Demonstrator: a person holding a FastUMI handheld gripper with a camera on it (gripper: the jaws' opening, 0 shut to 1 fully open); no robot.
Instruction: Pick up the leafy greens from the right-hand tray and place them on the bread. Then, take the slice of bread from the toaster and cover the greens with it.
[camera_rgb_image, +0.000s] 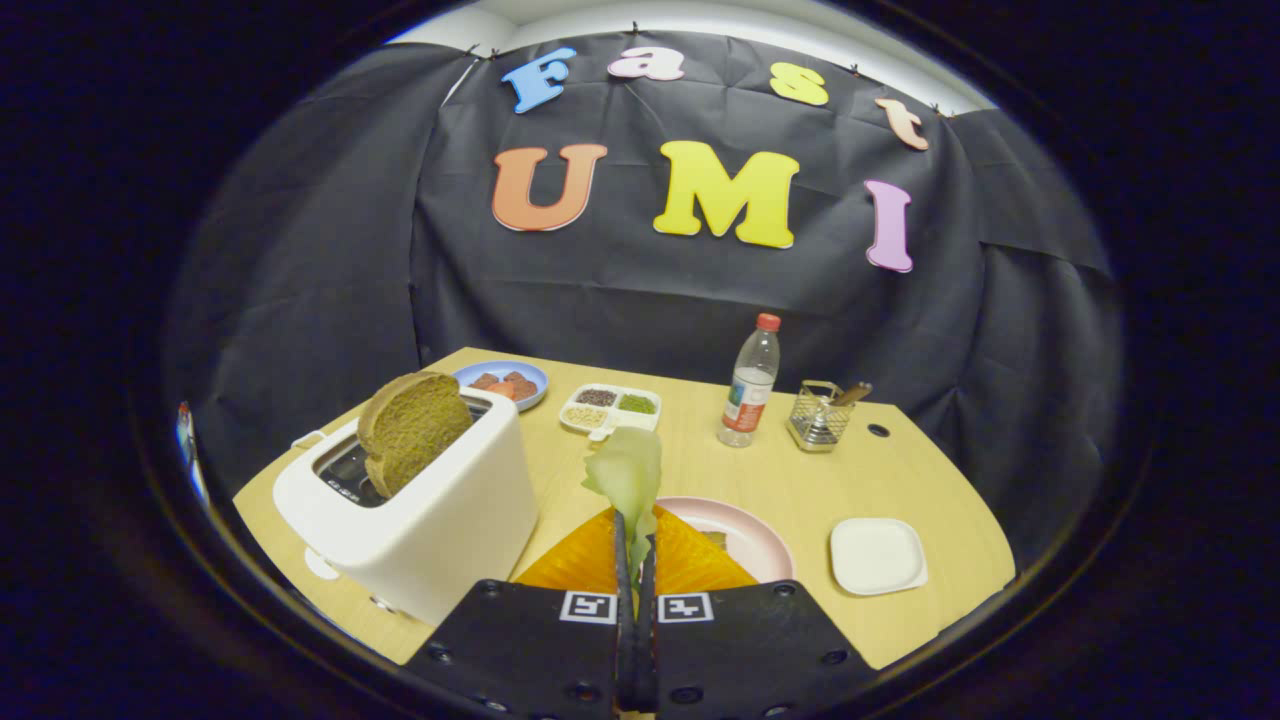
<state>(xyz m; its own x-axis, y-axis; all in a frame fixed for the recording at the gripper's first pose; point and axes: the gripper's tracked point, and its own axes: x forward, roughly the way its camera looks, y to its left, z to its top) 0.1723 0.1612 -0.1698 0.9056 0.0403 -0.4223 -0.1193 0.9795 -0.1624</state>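
— What's the biggest thing in front of you?

— The wooden table (800, 480). On it, off to my left, stands the white toaster (430, 520), with a brown slice of bread (412, 425) sticking up out of its slot, leaning a little.

— And nearer the middle?

— A pink plate (745, 530) just beyond my fingers, partly hidden by them. I can't make out the bread on it. To its right sits a small white square tray (878, 555).

— Farther back?

— A water bottle with a red cap (750, 385), a wire basket (820, 415) beside it, a white divided dish (610, 408), and a blue plate (505, 382) behind the toaster.

— Your gripper?

— My gripper (636, 545) has its fingers pressed together on the leafy greens (628, 472). The pale green leaf stands up from the fingertips, lifted above the near rim of the pink plate.
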